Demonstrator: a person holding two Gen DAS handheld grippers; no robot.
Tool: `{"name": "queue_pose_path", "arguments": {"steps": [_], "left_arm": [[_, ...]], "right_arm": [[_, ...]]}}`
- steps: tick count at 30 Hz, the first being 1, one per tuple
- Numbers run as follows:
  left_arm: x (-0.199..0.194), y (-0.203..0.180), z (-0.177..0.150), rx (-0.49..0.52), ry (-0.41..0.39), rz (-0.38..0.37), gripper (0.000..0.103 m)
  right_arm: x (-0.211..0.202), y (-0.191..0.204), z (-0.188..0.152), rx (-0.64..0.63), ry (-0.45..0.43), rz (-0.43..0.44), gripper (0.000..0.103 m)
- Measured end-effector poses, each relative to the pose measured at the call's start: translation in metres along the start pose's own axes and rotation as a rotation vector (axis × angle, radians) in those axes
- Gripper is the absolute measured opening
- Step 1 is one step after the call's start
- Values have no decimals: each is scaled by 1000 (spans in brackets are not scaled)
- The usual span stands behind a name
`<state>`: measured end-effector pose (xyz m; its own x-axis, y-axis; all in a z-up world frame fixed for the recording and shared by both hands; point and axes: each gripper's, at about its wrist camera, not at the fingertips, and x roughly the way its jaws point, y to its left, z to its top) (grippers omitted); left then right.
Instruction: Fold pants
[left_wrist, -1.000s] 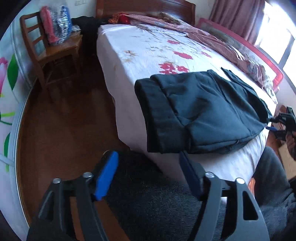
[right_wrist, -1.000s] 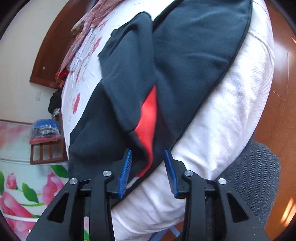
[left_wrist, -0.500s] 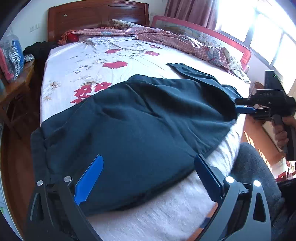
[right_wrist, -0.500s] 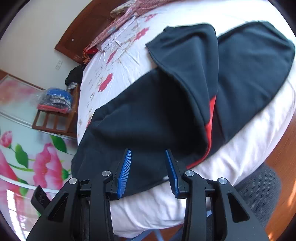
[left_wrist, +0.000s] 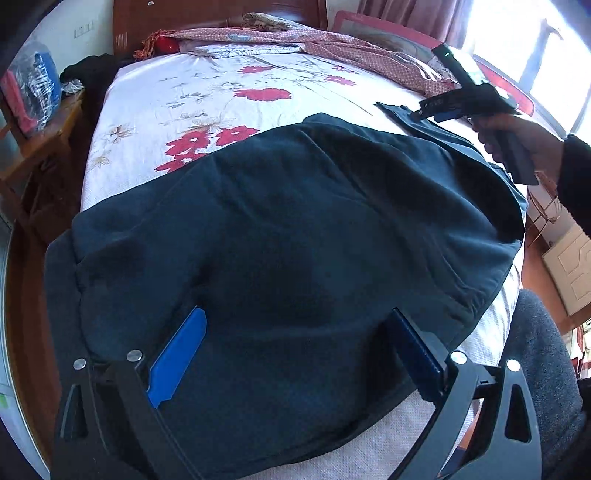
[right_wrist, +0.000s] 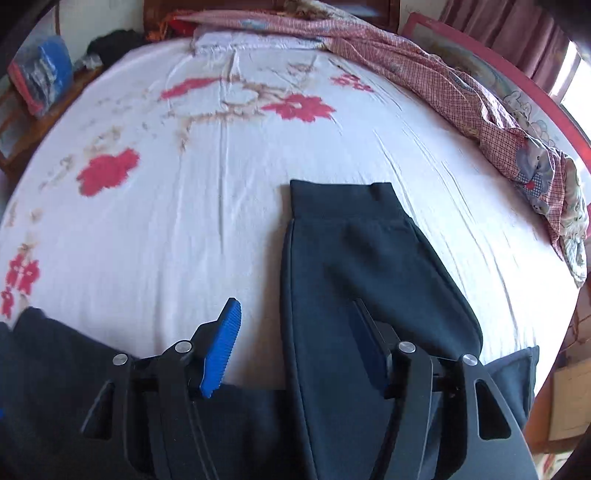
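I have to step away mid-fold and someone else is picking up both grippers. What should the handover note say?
Left gripper: open, empty, low over the near bulk of the dark pants.
Right gripper: open, holding nothing, above one pant leg that stretches toward the middle of the floral bed sheet, cuff farthest.
Pants: bunched at the bed's near edge, part hanging over the left side.
Done: pants are on the bed, one leg laid out.
Left: flatten the bunched part, align the legs, then fold.
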<state>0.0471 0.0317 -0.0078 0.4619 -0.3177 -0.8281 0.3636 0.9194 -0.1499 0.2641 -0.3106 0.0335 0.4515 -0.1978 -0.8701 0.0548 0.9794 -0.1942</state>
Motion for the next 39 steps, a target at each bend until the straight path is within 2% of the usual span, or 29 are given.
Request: {"name": "queue_pose_path", "arguments": {"steps": [2, 5, 6, 7, 9, 10, 14, 18, 21, 24, 25, 27, 30, 32, 34, 37, 39], "left_arm": [[0, 3, 0, -2, -1, -9, 99], [2, 2, 1, 6, 6, -14, 101], [3, 1, 1, 10, 9, -9, 101], [3, 0, 2, 14, 10, -5, 101], [4, 0, 2, 14, 11, -3, 101], [4, -1, 2, 14, 11, -1, 101], [4, -2, 1, 18, 13, 9, 101], [3, -2, 1, 18, 13, 8, 101], [3, -2, 1, 20, 12, 9, 101], [3, -2, 1, 20, 12, 9, 101], [3, -2, 1, 22, 14, 9, 101], [3, -3, 2, 32, 23, 12, 101], [5, -6, 3, 60, 42, 25, 101], [6, -11, 3, 93, 60, 45, 101], [5, -13, 2, 113, 66, 57, 101], [5, -9, 2, 93, 64, 35, 101], [3, -6, 3, 91, 71, 24, 101]], "right_arm": [[14, -1, -9, -15, 51, -8, 60], [17, -12, -11, -17, 39, -12, 60], [17, -17, -9, -3, 40, 10, 55], [18, -24, -8, 17, 56, 23, 35], [16, -34, -3, 70, 66, 73, 12], [12, -38, 0, 97, 56, 87, 5], [-22, -76, -2, 315, -30, 241, 5], [-57, -150, -39, 600, -145, 418, 5], [-77, -220, -101, 852, -242, 508, 5], [-86, -277, -186, 1064, -326, 511, 5], [-83, -291, -213, 1107, -328, 467, 5], [-56, -308, -265, 1212, -304, 499, 5], [-11, -301, -305, 1227, -158, 403, 5], [-3, -295, -320, 1290, -239, 457, 4], [-2, -292, -319, 1311, -255, 474, 4], [-6, -293, -308, 1275, -250, 471, 4], [-14, -297, -301, 1216, -281, 478, 4]]}}
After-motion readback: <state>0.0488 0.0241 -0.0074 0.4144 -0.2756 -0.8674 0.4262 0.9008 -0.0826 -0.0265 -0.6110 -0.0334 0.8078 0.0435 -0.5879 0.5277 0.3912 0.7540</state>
